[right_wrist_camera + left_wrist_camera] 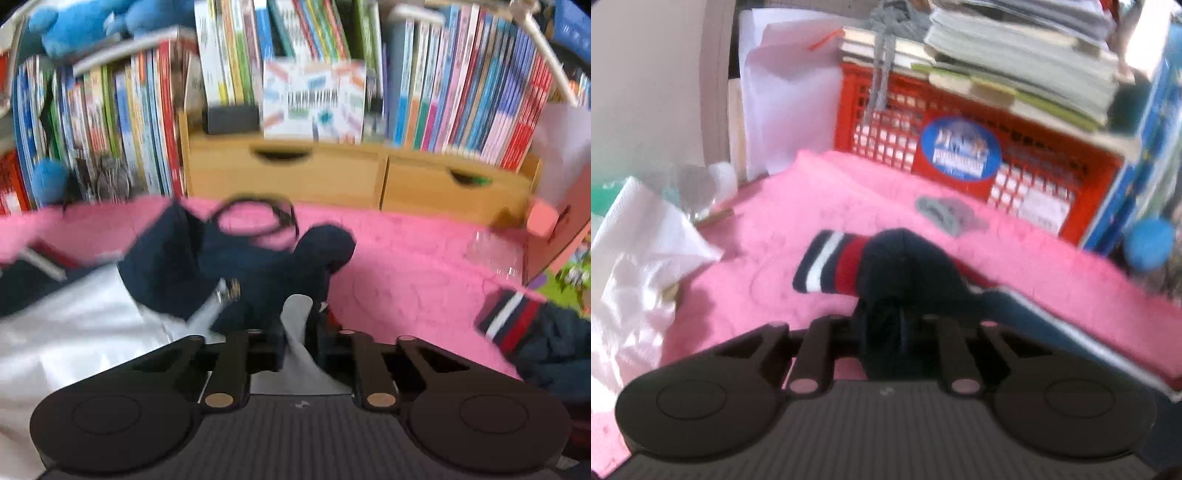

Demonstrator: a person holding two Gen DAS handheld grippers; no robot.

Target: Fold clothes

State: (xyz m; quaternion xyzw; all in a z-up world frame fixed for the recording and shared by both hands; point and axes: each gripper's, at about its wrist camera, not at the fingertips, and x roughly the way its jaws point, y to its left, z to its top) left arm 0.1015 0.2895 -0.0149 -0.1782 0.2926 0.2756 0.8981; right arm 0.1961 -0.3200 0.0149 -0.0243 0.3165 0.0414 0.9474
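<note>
A navy jacket lies on a pink blanket (783, 229). In the left wrist view my left gripper (892, 325) is shut on its navy sleeve (908, 269); the striped cuff (831, 266), navy, white and red, droops ahead of the fingers. In the right wrist view my right gripper (301, 325) is shut on the jacket (207, 266), pinching navy cloth and its silvery white lining (85, 332). The collar with a hanging loop (255, 218) bunches just ahead. A striped cuff (513, 325) lies at the right edge. Both views are blurred.
A red crate (960, 140) topped with stacked books stands behind the blanket, with a grey cloth scrap (945, 212) before it. White tissue (635, 266) sits left. A wooden drawer unit (354, 177) under rows of books backs the right view, with a pink box (554, 229) at right.
</note>
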